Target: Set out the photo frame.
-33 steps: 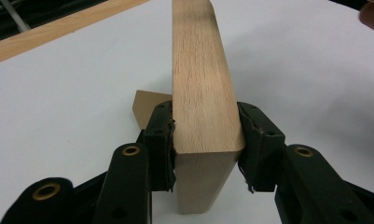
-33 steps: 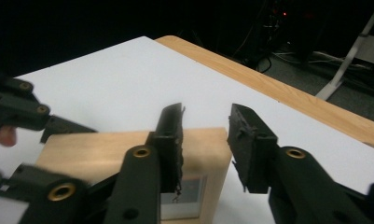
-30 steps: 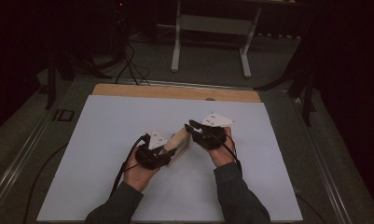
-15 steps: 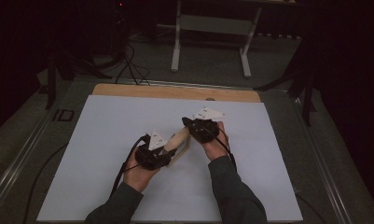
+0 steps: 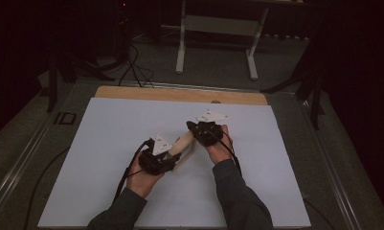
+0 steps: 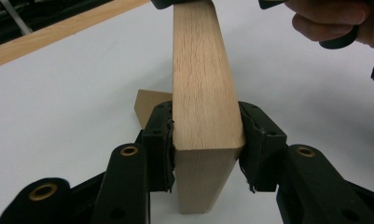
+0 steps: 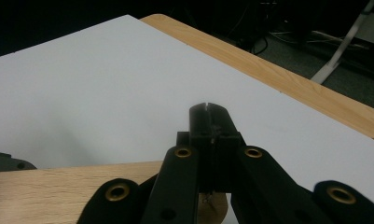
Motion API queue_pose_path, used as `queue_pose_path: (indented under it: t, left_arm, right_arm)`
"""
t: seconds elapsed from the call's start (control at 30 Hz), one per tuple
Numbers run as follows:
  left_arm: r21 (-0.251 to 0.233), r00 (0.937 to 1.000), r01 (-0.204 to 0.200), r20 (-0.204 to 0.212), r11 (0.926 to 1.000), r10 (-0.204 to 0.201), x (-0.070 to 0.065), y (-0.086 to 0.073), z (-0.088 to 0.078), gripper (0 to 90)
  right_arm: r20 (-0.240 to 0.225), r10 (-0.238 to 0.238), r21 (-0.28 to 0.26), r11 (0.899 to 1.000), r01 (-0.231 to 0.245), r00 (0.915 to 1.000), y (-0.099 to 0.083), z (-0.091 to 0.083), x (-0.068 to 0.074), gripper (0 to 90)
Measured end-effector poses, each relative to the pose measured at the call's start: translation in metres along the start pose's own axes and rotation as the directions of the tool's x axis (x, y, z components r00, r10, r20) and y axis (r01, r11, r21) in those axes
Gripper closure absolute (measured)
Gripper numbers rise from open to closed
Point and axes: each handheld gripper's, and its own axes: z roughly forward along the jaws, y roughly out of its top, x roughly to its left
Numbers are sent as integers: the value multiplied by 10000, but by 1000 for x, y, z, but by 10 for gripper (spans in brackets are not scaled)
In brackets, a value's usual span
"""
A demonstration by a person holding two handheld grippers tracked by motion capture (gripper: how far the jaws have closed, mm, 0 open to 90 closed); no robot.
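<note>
A wooden block [image 6: 205, 93] lies near the middle of the white surface [image 5: 108, 143]. Its long axis runs diagonally, from the near left toward the far right. The left claw [image 6: 207, 147] clamps both sides of its near end. The right claw [image 7: 211, 126], jaws closed together on nothing, sits over the block's far end after closing.

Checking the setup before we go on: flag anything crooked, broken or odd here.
Nothing looks damaged or spilled. The wooden block is clamped in the left gripper and held tilted above the white table sheet, not lying flat. The right gripper is shut with nothing between its jaws, just above the block's other end.
</note>
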Motion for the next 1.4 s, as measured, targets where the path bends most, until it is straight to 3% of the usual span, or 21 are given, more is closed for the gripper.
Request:
queue_pose_path:
  t: [0.33, 0.9, 1.4]
  left_arm:
    - [318, 9999, -16, -109, 9995, 20, 2, -4, 3, 556]
    - [330, 9996, -134, -249, 9994, 142, 6, -5, 1, 581]
    - [374, 9987, -5, -505, 9993, 24, 13, -5, 0, 564]
  right_arm:
    - [75, -29, 42, 10000, 29, 10000, 0, -1, 1, 899]
    - [43, -177, 67, 9998, 177, 9998, -4, -6, 0, 899]
    - [111, -235, 85, 9997, 234, 9997, -9, -16, 0, 899]
